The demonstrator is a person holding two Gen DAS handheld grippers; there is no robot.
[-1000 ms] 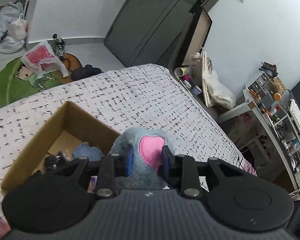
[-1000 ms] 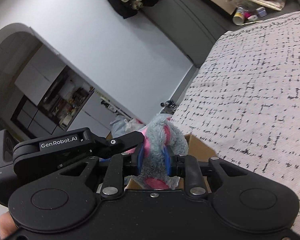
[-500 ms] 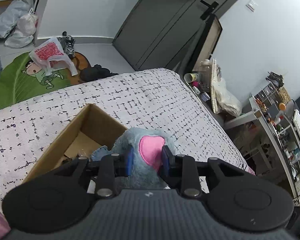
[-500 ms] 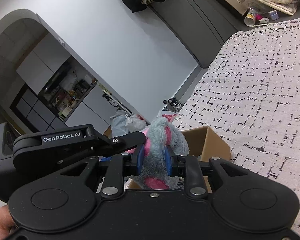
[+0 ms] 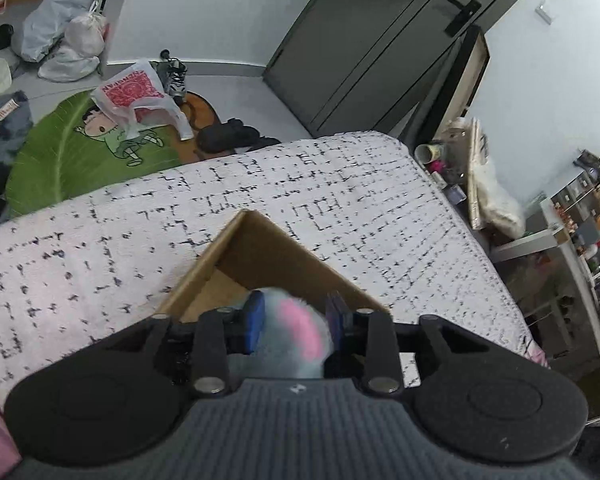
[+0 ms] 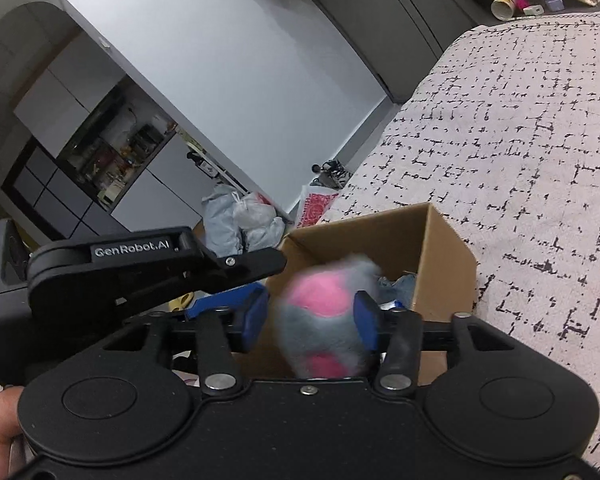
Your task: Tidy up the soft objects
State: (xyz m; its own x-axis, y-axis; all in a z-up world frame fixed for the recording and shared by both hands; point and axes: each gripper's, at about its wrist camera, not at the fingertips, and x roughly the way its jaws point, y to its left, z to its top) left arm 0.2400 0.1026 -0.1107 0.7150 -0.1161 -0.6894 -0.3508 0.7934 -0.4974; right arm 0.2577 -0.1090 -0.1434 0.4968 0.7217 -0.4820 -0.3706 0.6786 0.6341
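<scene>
Both tongs, left (image 5: 294,322) and right (image 6: 310,316), stand spread wide, released around the blurred grey-pink plush toy (image 6: 326,316), which looks to be dropping into the cardboard box (image 6: 446,252) on the bed (image 5: 340,184), at your 12 o'clock.

Even bright indoor light, soft shadows; plush toy (image 6: 324,320) motion-blurred; fisheye warp at edges.

A home bedroom: patterned bed (image 5: 300,184), cartoon floor rug (image 5: 80,152), dark wardrobe (image 5: 372,40), cluttered shelves (image 5: 580,216).
</scene>
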